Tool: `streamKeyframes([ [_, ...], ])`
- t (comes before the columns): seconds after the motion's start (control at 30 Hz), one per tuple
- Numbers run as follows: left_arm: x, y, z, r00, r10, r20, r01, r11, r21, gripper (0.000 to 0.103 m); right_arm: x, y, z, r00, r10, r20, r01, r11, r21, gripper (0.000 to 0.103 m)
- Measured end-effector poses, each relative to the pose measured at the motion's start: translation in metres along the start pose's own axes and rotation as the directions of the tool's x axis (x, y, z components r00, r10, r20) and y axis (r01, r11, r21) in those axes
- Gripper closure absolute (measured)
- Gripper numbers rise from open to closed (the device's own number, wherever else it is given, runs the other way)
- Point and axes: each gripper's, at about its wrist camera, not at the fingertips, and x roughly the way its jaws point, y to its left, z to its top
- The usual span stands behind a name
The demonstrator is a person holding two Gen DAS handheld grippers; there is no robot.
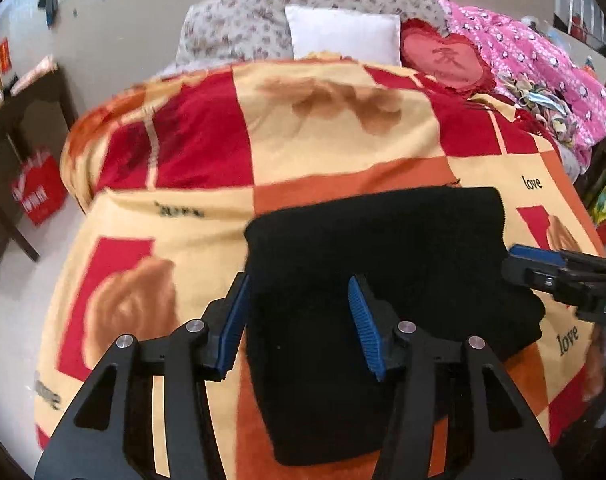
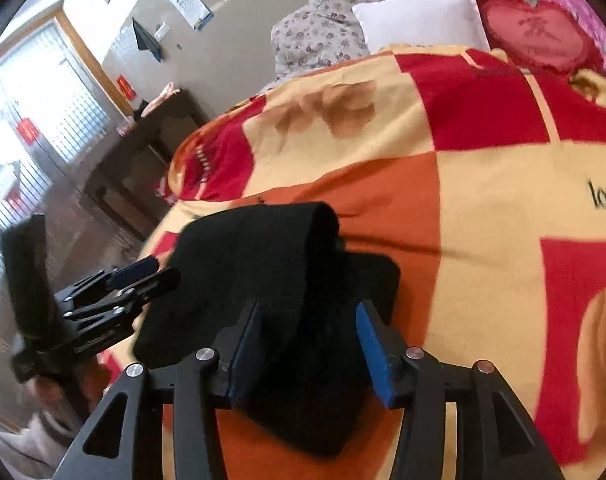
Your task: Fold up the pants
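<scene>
Hovering both grippers, left [image 1: 299, 320] and right [image 2: 307, 344], fingers spread and empty, we judge the black pants [image 1: 383, 280], folded at lower centre on the blanket [image 1: 343, 140], released for checking.

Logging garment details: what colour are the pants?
Plain black pants, seen best in the left wrist view.
</scene>
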Motion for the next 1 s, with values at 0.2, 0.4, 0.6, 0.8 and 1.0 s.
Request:
streamKeyframes([
  [0.2,0.007,0.006,-0.003,1.0,-0.013,-0.001,0.013,1.0,-0.027,0.049,0.025,0.008,0.006,0.997,0.057,0.048,-0.057,0.998,-0.008,0.071],
  [0.4,-0.002,0.0,-0.001,1.0,-0.003,-0.003,0.003,1.0,0.003,0.05,0.004,0.012,0.006,0.99,0.108,0.093,-0.107,0.994,-0.013,0.089],
  [0.6,-0.002,-0.031,0.006,0.999,-0.048,0.0,0.047,0.997,0.063,0.049,-0.021,0.01,-0.003,0.998,0.004,0.07,0.001,0.998,-0.068,0.098],
  [0.8,0.016,-0.042,0.008,1.0,-0.028,-0.014,0.029,0.997,0.073,0.042,0.0,0.004,-0.003,0.998,-0.058,0.026,0.059,0.997,-0.054,0.098],
  [1.0,-0.008,-0.028,0.016,0.999,-0.017,0.031,0.016,0.999,0.05,0.042,-0.032,0.012,0.01,0.982,-0.157,0.106,0.163,0.986,-0.045,0.091],
])
